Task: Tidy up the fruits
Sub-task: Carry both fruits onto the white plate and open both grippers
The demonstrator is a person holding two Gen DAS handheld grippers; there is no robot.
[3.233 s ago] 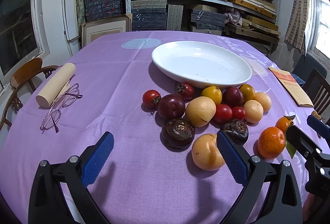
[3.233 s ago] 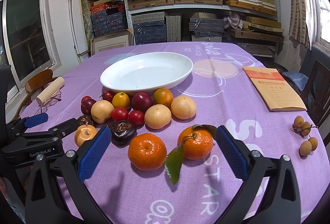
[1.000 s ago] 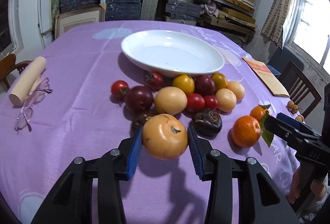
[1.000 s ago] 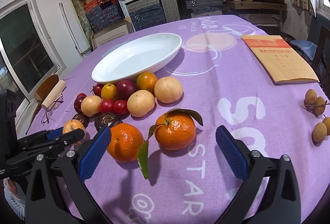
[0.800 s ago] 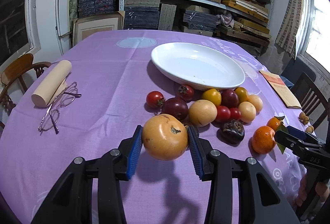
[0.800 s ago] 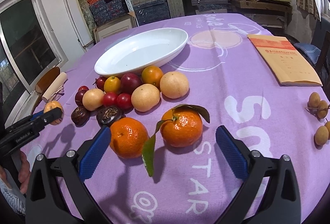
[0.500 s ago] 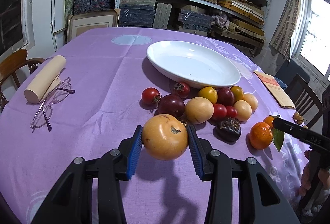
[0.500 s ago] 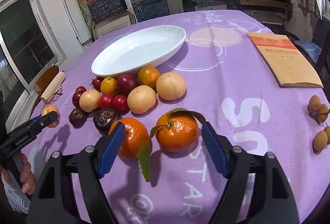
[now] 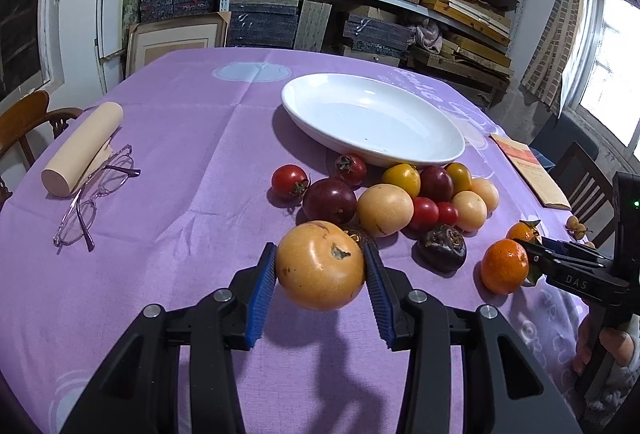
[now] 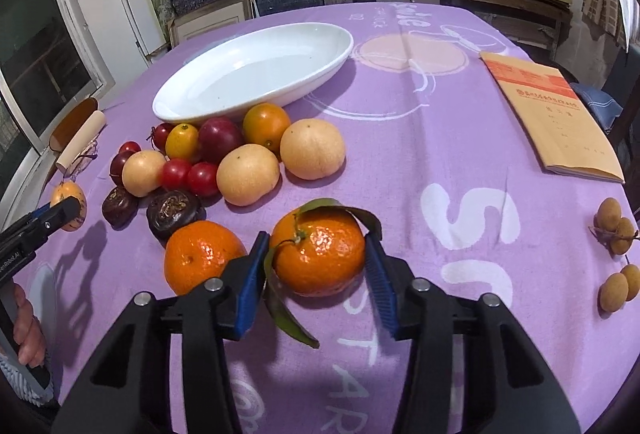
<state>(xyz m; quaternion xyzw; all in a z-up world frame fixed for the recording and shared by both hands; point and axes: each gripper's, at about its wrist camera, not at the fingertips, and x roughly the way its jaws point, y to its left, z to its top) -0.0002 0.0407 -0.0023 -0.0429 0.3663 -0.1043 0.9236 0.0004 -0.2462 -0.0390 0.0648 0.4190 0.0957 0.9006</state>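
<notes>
The left tool [image 9: 320, 288] grips a tan round fruit [image 9: 320, 270], lifted off the counter [image 9: 180, 194]. The right tool [image 10: 316, 274], jaws just closing, pinches the leafy tangerine [image 10: 319, 254] on the near cloth. Pick-up step; next, I judge, carrying both to the empty white dish [image 10: 256, 74] at the far side.

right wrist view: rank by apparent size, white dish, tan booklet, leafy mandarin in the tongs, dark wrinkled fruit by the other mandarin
1. White dish, largest.
2. Tan booklet.
3. Leafy mandarin, but it sits nearest the camera, so it looks bigger than it really is.
4. Dark wrinkled fruit, smallest.
</notes>
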